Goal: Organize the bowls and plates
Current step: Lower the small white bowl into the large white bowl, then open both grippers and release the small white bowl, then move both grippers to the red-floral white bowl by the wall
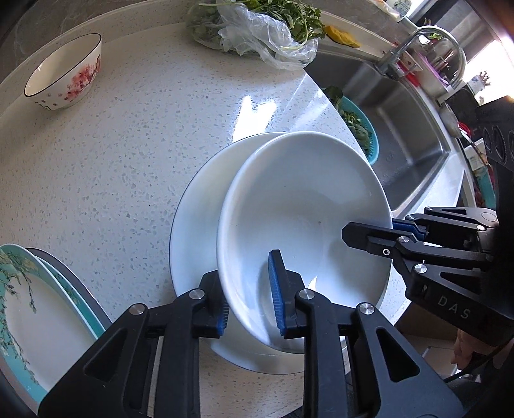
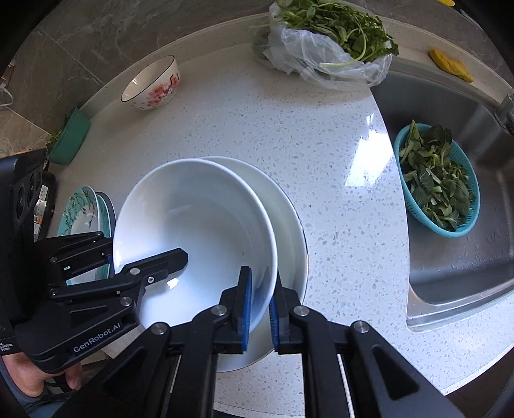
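A large white bowl (image 1: 298,212) (image 2: 199,222) is tilted over a white plate (image 1: 196,225) (image 2: 289,225) on the speckled counter. My left gripper (image 1: 249,295) is shut on the bowl's near rim, one finger inside and one outside; it also shows in the right wrist view (image 2: 141,260). My right gripper (image 2: 258,304) is shut on the bowl's opposite rim, and shows in the left wrist view (image 1: 382,230). A floral bowl (image 1: 66,72) (image 2: 152,85) stands at the far left. Teal-rimmed plates (image 1: 29,312) (image 2: 83,212) are stacked at the left.
A steel sink (image 1: 408,128) (image 2: 465,257) lies to the right, with a teal colander of greens (image 2: 438,180) (image 1: 356,125) in it. A plastic bag of herbs (image 1: 257,29) (image 2: 324,45) lies at the back. A green container (image 2: 69,138) stands by the wall.
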`<state>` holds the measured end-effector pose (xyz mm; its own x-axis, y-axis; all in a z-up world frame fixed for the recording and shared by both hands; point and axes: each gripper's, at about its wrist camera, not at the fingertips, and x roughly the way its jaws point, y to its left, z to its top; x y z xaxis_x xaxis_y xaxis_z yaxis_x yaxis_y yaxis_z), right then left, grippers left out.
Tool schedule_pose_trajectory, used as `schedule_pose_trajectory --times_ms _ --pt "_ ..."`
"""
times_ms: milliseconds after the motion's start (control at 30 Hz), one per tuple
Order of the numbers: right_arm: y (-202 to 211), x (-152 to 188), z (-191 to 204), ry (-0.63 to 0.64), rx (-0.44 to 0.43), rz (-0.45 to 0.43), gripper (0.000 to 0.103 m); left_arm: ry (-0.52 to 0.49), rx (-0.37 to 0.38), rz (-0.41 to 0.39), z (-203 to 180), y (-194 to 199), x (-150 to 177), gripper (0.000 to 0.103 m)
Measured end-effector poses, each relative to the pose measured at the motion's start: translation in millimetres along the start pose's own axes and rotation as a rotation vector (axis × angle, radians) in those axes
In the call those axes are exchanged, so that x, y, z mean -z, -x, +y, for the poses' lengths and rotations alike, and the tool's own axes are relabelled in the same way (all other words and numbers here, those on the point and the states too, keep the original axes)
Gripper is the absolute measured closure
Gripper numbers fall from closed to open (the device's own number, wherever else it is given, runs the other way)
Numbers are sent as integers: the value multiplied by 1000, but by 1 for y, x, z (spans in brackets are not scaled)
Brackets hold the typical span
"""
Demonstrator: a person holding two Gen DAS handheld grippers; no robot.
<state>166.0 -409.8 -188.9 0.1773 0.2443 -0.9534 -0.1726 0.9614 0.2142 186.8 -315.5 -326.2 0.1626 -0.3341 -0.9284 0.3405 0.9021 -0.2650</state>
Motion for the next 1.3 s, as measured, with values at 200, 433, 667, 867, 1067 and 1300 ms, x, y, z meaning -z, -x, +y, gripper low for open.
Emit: schedule_pose_trajectory --times_ms 200,433,667,867,1067,1300 --pt "0 2 7 11 30 9 91 -6 45 -20 -4 4 3 57" --pt "-1 3 10 19 41 27 93 17 95 -49 0 14 6 42" --pt "8 3 8 -5 13 6 78 24 104 -117 1 36 6 18" --pt "45 -9 -3 -55 -80 -95 55 55 181 -144 9 71 4 5" --pt "77 -71 -7 -93 -342 -196 36 124 211 -254 82 143 -28 4" --pt "58 -170 41 -43 -525 -177 29 255 160 -281 234 179 -99 4"
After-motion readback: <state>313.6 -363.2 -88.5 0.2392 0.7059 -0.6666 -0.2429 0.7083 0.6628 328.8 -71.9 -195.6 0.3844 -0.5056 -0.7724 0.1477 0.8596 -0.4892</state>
